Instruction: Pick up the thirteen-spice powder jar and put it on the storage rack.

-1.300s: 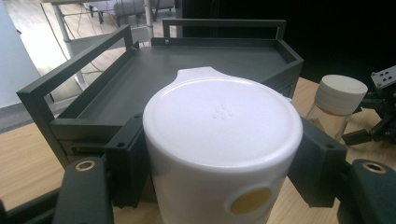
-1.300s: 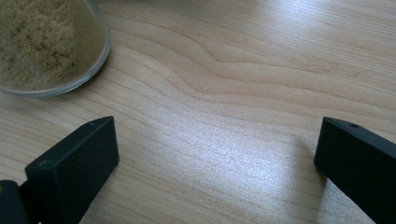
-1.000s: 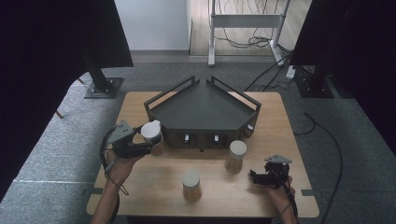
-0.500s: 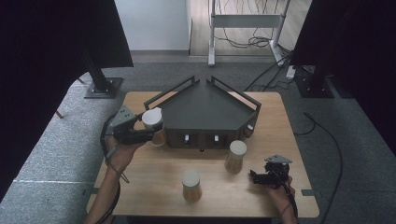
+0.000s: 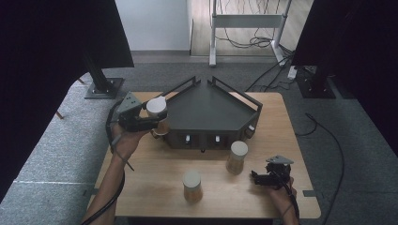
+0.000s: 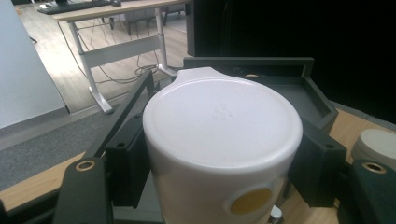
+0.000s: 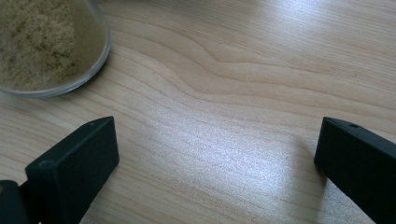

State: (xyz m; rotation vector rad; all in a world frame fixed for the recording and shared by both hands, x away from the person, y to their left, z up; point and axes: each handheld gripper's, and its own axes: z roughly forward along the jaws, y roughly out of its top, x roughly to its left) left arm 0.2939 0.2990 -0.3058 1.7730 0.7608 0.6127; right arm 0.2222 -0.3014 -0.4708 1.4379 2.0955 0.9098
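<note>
My left gripper (image 5: 157, 123) is shut on a white-lidded jar (image 5: 157, 112), lifted off the table at the left corner of the dark angular tray (image 5: 206, 105). In the left gripper view the jar's white lid (image 6: 219, 116) sits between both black jaws, which press on its sides, with the tray (image 6: 303, 88) behind it. Two more lidded jars stand on the table: one (image 5: 237, 157) just in front of the tray, one (image 5: 192, 185) nearer the front edge. My right gripper (image 5: 256, 179) rests low at the front right, open, with bare wood between its jaws (image 7: 217, 158) and a jar's base (image 7: 46, 46) ahead-left.
The wooden table (image 5: 155, 183) stands on grey carpet. The tray has raised rails and small knobs (image 5: 187, 139) on its front face. A white desk frame (image 5: 244, 28) and cables lie beyond the table. Dark curtains hang at both sides.
My left gripper has carried the jar up and toward the tray's left corner. The right gripper and the two standing jars have stayed put.
</note>
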